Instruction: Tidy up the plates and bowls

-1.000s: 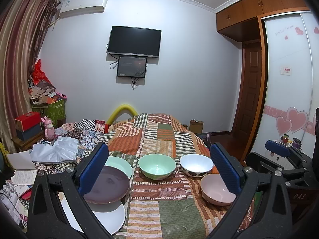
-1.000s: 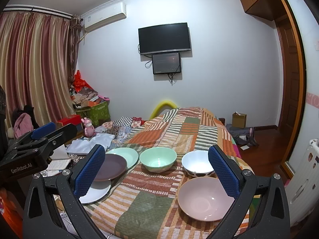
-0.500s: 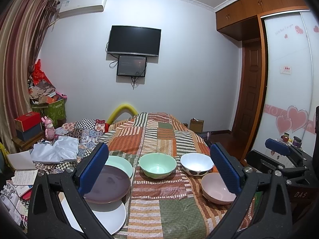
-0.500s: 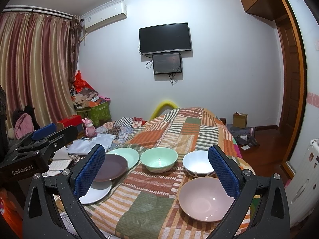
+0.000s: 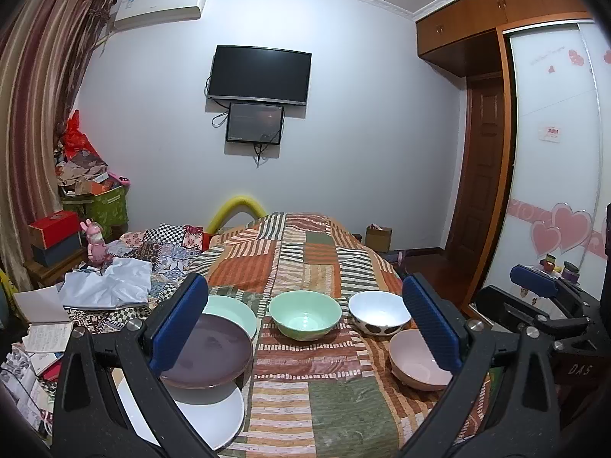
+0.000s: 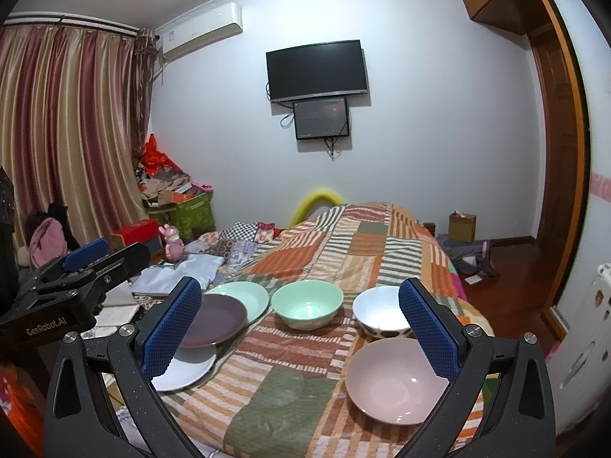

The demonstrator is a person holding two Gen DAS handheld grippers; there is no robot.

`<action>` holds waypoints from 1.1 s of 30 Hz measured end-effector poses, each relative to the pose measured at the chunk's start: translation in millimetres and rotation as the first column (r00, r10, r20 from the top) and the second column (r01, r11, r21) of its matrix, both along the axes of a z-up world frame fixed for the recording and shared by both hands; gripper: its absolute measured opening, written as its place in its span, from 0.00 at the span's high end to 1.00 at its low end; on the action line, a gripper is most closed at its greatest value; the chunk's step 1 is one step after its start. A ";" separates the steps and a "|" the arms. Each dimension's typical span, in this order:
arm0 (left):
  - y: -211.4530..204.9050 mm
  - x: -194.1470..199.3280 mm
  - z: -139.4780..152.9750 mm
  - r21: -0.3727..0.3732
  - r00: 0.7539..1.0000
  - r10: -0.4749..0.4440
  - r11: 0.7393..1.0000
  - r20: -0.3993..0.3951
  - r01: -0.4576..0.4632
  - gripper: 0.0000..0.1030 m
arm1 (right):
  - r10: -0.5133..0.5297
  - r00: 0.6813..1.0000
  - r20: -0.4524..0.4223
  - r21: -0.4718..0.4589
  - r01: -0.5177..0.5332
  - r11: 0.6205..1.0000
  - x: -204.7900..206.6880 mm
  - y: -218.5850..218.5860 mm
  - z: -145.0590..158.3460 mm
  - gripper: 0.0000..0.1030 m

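Note:
On the striped patchwork bedspread (image 5: 305, 412) sit a mint green bowl (image 5: 304, 315), a white spotted bowl (image 5: 378, 312) and a pink bowl (image 5: 416, 362). At the left edge overlap a purple plate (image 5: 214, 351), a mint plate (image 5: 231, 309) and a white plate (image 5: 214, 416). My left gripper (image 5: 305, 324) hangs open above the near end of the bed, holding nothing. My right gripper (image 6: 301, 328) is open too, over the pink bowl (image 6: 393, 378) and green bowl (image 6: 307, 303). The purple plate (image 6: 214, 318) lies at its left.
Clothes, notebooks and boxes (image 5: 103, 286) clutter the left side of the bed. A wardrobe with heart stickers (image 5: 553, 191) and a wooden door (image 5: 481, 175) stand at the right. A TV (image 5: 259, 74) hangs on the far wall. A cardboard box (image 6: 462, 225) rests on the floor.
Both grippers drifted very slightly; the dishes have not moved and both stay open.

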State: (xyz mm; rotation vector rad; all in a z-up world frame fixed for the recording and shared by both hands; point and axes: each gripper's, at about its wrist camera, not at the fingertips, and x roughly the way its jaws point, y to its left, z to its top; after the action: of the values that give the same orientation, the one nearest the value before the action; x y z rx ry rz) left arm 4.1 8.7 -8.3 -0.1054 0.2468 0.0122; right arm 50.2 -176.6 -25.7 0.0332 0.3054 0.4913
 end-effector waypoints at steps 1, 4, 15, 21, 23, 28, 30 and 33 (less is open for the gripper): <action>0.2 0.9 -0.5 0.000 1.000 0.001 1.000 -0.002 -0.001 0.00 | 0.003 1.000 -0.004 0.002 -0.003 1.000 1.1 0.6 0.0 0.00; 2.9 2.5 -2.5 0.004 1.000 0.006 1.000 -0.008 -0.006 0.00 | 0.007 1.000 -0.011 -0.001 -0.007 1.000 4.8 2.9 -1.8 0.00; 28.5 27.2 -23.0 -0.011 0.997 0.013 1.000 -0.070 -0.014 0.00 | 0.038 0.996 -0.077 -0.051 -0.042 0.998 32.0 30.3 -21.2 0.00; 49.2 48.9 -38.7 0.008 0.990 0.058 0.998 -0.127 -0.058 0.00 | 0.062 0.987 -0.147 -0.078 -0.074 0.994 57.8 48.9 -38.5 0.00; 60.9 57.0 -45.4 0.009 0.985 0.082 0.997 -0.153 -0.082 0.00 | 0.070 0.984 -0.166 -0.090 -0.086 0.992 64.5 55.1 -44.2 0.00; 92.1 80.3 -64.8 0.017 0.962 0.131 0.991 -0.238 -0.131 0.00 | 0.084 0.975 -0.205 -0.115 -0.110 0.987 82.0 72.3 -56.9 0.00; 102.6 87.0 -71.7 0.032 0.955 0.147 0.989 -0.256 -0.144 0.00 | 0.094 0.971 -0.220 -0.123 -0.123 0.985 89.9 80.9 -60.9 0.02; 120.1 97.8 -81.4 0.029 0.946 0.154 0.988 -0.286 -0.152 0.02 | 0.114 0.963 -0.245 -0.131 -0.149 0.980 100.3 93.8 -68.3 0.08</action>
State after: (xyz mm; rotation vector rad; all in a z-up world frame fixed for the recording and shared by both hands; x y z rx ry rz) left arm 101.9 128.8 -89.7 -0.1162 0.5294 0.1843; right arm 150.5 -82.8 -94.0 -0.0751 0.5803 0.5968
